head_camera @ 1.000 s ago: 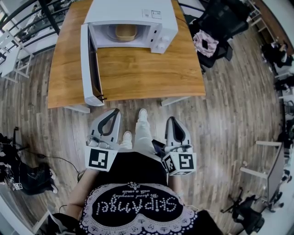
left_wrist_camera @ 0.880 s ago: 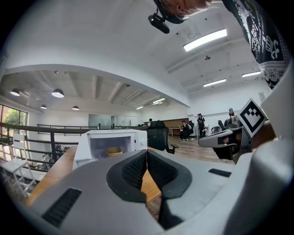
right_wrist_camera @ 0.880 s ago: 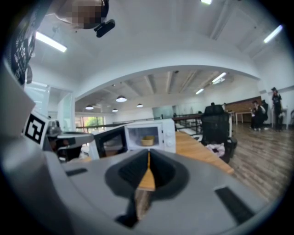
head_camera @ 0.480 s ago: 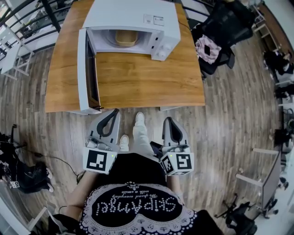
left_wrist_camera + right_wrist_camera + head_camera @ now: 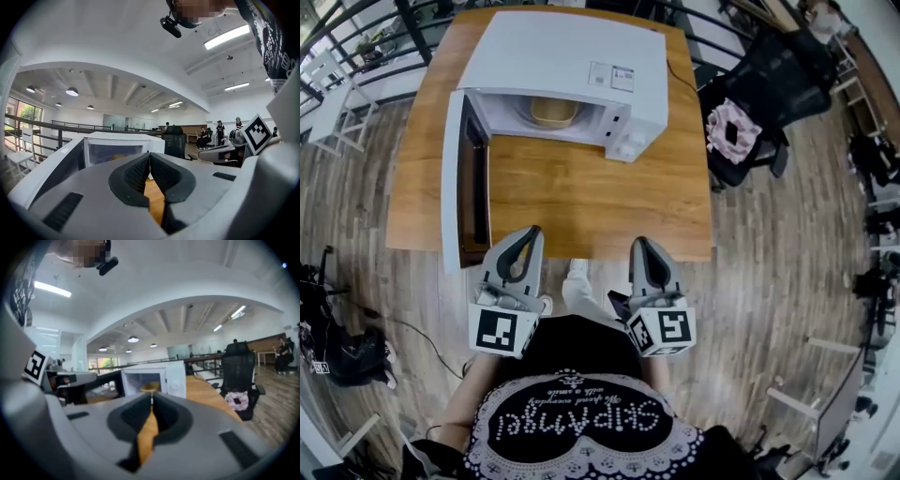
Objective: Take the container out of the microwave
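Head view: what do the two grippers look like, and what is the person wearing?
The left gripper and right gripper are light grey shells tapering to a black, ribbed claw. Each carries a white cube with black square markers. The person wears a black top with pale beaded lettering.

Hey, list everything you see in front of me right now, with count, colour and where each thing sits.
microwave: one, white, far side of table, door swung open to the left
container: one, tan, inside the microwave
table: one, wooden, ahead of the person
office chair: one, black, right of table
cloth: one, pink, on the chair
bag: one, black, floor at left
left gripper: one, grey, jaws shut, empty, at table's near edge
right gripper: one, grey, jaws shut, empty, at table's near edge
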`<state>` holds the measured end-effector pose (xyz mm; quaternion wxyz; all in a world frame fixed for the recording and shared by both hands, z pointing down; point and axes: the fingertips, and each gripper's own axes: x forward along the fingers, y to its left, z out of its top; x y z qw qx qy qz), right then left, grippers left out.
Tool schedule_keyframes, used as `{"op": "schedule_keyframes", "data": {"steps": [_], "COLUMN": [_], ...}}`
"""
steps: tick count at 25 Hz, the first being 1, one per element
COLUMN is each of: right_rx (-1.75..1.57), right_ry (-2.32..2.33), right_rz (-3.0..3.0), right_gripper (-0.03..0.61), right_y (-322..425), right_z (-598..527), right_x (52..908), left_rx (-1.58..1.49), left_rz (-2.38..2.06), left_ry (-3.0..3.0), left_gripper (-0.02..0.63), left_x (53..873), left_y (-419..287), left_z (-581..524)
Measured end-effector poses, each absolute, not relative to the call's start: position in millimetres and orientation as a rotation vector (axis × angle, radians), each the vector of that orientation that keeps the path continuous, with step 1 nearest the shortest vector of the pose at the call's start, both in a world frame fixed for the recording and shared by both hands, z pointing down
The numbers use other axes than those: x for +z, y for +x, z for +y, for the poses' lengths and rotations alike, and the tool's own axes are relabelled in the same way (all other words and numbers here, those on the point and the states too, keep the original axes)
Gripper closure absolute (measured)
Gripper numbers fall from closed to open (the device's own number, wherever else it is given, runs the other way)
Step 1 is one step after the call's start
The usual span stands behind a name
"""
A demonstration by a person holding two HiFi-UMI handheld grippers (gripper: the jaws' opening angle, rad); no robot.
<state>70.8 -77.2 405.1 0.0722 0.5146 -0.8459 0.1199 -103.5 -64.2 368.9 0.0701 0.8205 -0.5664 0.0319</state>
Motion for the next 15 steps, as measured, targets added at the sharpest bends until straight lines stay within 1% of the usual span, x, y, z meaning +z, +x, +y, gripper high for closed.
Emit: {"op": "schedule_keyframes", "data": {"steps": [15], "right_rx": [0.39], "right_ry": [1.401], "right_rz": [-2.615], "right_gripper": [0.545], "right_y": [88.9], "right_z": [-165.8], "right_x": [413.5], "left_rx": [0.139], "left_rz": [-1.846], "left_ry": [2.351], "left_gripper": [0.588], "left_x": [377.9], "left_y": [-91.0], "left_z": [-133.5]}}
